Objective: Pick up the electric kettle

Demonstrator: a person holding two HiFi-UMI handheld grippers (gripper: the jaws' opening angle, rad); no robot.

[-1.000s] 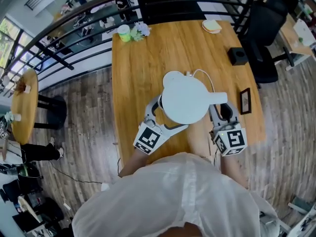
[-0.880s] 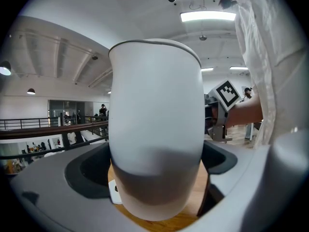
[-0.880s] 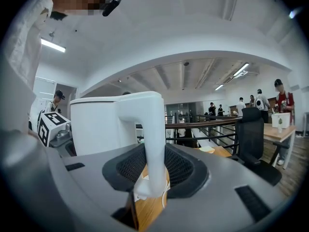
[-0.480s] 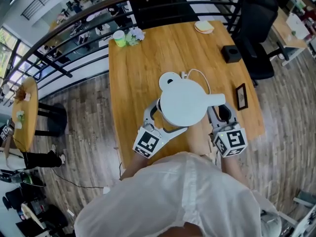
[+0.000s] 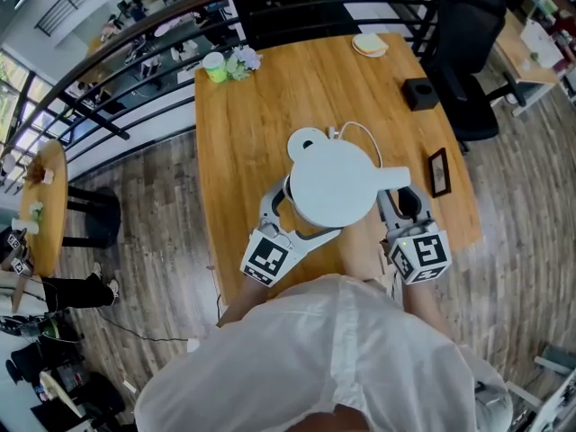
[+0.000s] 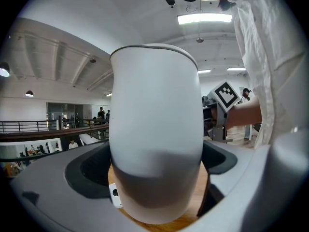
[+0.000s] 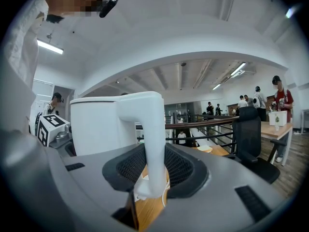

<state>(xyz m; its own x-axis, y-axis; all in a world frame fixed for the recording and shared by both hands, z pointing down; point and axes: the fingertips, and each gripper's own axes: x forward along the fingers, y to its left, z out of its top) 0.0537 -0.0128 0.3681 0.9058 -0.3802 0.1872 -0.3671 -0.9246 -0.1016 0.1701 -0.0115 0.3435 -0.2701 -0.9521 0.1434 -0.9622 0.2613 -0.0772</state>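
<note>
Wood-plank flooring and a curved black railing [image 5: 135, 25] surrounded a rectangular wooden counter [image 5: 243, 124], seen from above by a person in a white shirt [image 5: 333, 358] standing at its near edge. At the far end of the counter sat a green cup [image 5: 214, 66] beside a small bunch of flowers [image 5: 241, 61]. A small black box [image 5: 420, 94] and a dark picture frame [image 5: 439, 171] lay along the right side, with a black office chair [image 5: 468, 70] just beyond.

A white electric kettle [image 5: 331, 185] was near the person, off its round base [image 5: 306, 140]. The base lay on the counter just behind the kettle, with a white cord [image 5: 364, 133] looping from it.

The left hand-held gripper [image 5: 293, 218] reached in from the kettle's near left side. In the left gripper view the kettle body [image 6: 154, 129] filled the space between the jaws, with both dark pads pressed against its rounded sides. The gripper was clenched on the body.

The right hand-held gripper [image 5: 399, 203] came in from the near right, where the kettle's handle [image 5: 393, 177] stuck out. The right gripper view showed the upright white handle [image 7: 153, 144] standing between the jaws. They were clamped on it from both sides, with the kettle body [image 7: 96, 124] just to its left.
</note>
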